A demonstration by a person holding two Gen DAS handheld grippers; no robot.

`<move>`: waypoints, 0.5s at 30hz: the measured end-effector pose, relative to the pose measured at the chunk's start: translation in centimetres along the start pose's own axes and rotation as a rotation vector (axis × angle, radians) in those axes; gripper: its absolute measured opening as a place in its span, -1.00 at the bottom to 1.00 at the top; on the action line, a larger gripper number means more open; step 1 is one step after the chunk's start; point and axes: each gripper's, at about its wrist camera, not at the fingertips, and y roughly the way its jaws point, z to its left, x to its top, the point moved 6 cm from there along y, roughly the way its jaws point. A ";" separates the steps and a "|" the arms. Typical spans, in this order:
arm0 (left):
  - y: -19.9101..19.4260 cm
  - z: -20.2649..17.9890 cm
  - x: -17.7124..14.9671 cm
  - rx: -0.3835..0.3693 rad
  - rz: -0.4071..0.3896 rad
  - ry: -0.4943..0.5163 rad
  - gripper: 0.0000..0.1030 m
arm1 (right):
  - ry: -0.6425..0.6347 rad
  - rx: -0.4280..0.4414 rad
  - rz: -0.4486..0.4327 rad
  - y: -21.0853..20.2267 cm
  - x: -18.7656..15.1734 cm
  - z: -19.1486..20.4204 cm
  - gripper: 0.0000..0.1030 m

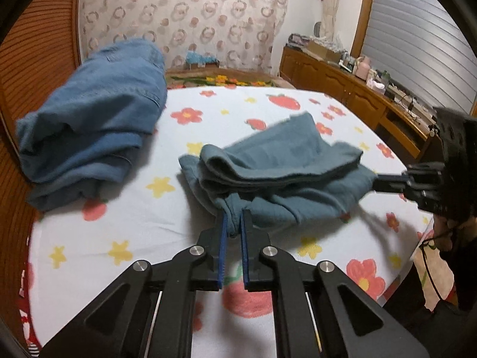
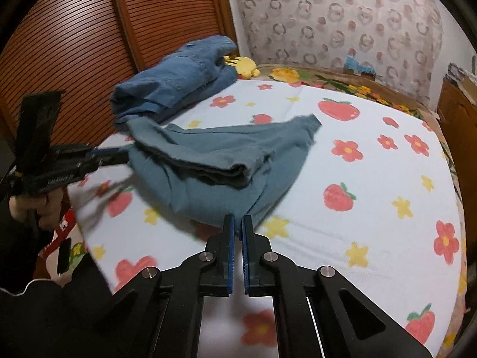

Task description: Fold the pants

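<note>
Pants (image 1: pixel 277 161), teal and partly folded over on themselves, lying rumpled on the flowered bedsheet (image 1: pixel 208 104) toward its near edge. Left gripper (image 1: pixel 234 217) clamping narrow on a bunched bit of the pants' near hem, blue pads (image 1: pixel 224 232) pressing the cloth from both sides. Right gripper (image 2: pixel 237 222) likewise pinching tight on another near corner of the same pants, cloth gathering into a peak between its blue pads (image 2: pixel 231 238). Seen from the left wrist, right gripper reaching in from the sheet's right edge to the cloth; seen from the right wrist, left gripper coming in from the left edge, with a hand (image 2: pixel 32 208) wrapping its handle. Lying apart toward the far left corner: folded blue jeans (image 1: pixel 95 113), beside a slatted wooden door (image 2: pixel 74 44). Peeking out behind the jeans in the right wrist view: a yellow plush toy (image 2: pixel 246 65). Running along the right side of the bed: a wooden cabinet (image 1: pixel 342 86).
</note>
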 end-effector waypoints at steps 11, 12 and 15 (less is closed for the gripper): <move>0.4 2.2 -3.1 0.030 0.055 -0.013 -0.82 | 0.009 -0.057 -0.004 -0.6 -2.3 1.7 -0.94; 0.5 2.2 -3.3 0.028 0.058 -0.016 -0.82 | 0.014 -0.054 -0.001 -0.5 -2.5 1.8 -0.94; 0.6 1.9 -3.6 0.022 0.059 -0.019 -0.82 | 0.015 -0.055 0.011 -0.4 -2.7 1.9 -0.94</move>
